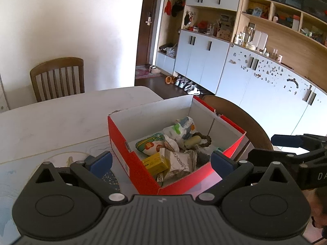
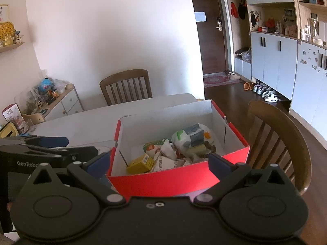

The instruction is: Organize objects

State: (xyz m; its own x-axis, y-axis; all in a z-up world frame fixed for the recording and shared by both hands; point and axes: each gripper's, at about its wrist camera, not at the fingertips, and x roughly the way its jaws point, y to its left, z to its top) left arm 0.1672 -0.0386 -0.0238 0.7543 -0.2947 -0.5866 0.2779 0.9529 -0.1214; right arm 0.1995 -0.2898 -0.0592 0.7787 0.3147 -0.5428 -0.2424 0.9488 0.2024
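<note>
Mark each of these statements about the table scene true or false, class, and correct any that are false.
1. The red box has no lid on it. True.
2. The yellow carton lies on the table outside the box. False: it lies inside the box, among the packets.
3. Both tools are clamped on packets. False: the left tool and the right tool stand wide open and hold nothing.
4. A wooden chair stands at the far side of the table. True.
5. The box is empty. False: it holds several packets, including a green and white pack.
</note>
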